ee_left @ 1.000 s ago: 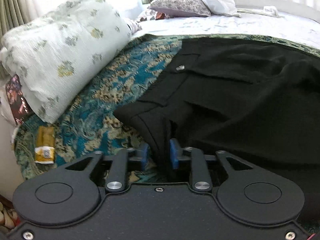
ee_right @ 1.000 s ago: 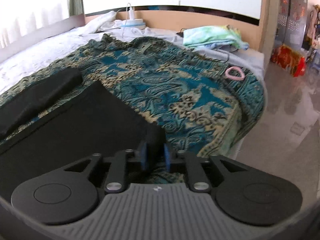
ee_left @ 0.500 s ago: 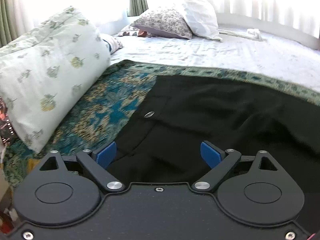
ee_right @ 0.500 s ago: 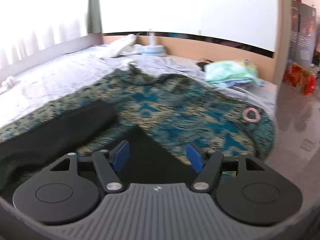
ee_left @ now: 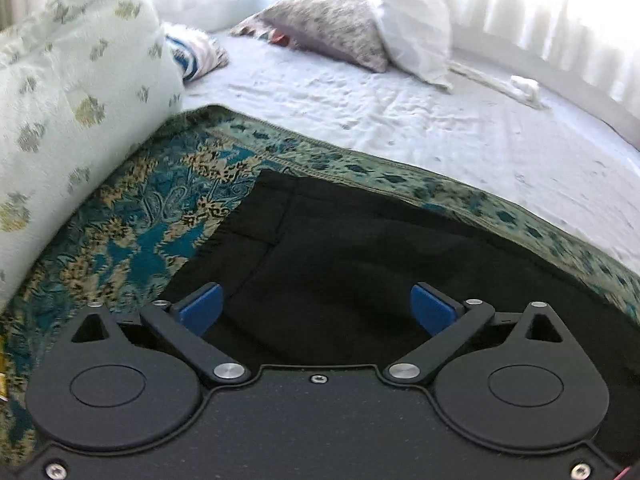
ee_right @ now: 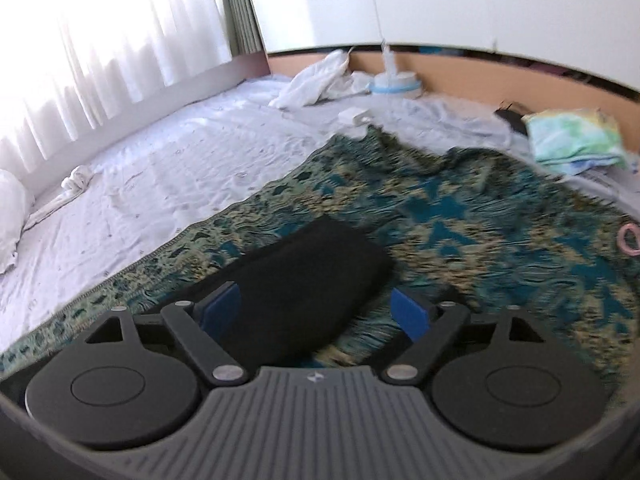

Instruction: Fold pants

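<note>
Black pants (ee_left: 360, 252) lie on a teal patterned blanket (ee_left: 152, 232) on the bed. In the left wrist view the waistband end lies flat under and ahead of my left gripper (ee_left: 316, 308), which is open and empty above the cloth. In the right wrist view the leg end of the pants (ee_right: 304, 280) lies on the blanket (ee_right: 500, 240), its rounded end pointing away. My right gripper (ee_right: 316, 312) is open and empty, with its jaws wide apart over that leg end.
A large floral pillow (ee_left: 68, 92) lies at the left. More pillows (ee_left: 360, 24) sit at the head on the white sheet (ee_left: 380, 112). In the right wrist view a folded green cloth (ee_right: 576, 140), a pink ring (ee_right: 630, 240) and a white-blue device (ee_right: 396, 80) lie near the bed's edges.
Both grippers were shut on the pants a second ago. They have opened, let the cloth go, and lifted and moved forward over the pants.
</note>
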Demonstrator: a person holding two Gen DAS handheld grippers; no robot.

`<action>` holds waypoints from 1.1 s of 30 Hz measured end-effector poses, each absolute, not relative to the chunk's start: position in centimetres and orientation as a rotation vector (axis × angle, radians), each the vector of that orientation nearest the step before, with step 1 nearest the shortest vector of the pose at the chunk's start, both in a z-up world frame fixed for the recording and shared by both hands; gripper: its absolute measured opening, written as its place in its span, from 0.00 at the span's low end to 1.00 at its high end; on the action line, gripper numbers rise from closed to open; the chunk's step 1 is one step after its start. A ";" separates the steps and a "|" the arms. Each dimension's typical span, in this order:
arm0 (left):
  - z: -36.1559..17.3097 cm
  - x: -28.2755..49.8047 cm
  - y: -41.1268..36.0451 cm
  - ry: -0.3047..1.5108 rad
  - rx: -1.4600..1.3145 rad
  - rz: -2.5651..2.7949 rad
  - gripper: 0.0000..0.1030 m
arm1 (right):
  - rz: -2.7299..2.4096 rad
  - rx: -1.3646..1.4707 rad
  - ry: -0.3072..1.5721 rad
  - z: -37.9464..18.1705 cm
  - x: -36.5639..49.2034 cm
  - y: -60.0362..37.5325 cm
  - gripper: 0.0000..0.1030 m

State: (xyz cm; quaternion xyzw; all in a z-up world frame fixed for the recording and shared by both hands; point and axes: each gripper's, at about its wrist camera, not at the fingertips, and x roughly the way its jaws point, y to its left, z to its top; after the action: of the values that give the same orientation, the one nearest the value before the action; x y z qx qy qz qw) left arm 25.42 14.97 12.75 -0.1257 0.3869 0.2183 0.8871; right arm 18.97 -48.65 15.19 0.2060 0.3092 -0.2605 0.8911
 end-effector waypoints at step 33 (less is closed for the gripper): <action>1.5 45.5 14.3 0.785 -0.335 0.813 1.00 | -0.825 0.318 0.768 1.2 39.8 -49.3 1.00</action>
State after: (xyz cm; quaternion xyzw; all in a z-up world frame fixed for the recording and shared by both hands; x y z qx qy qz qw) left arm 45.52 14.28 1.53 -0.1578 0.3703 0.3834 0.8313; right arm 39.78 -49.33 1.18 0.1502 0.3624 -0.3893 0.8334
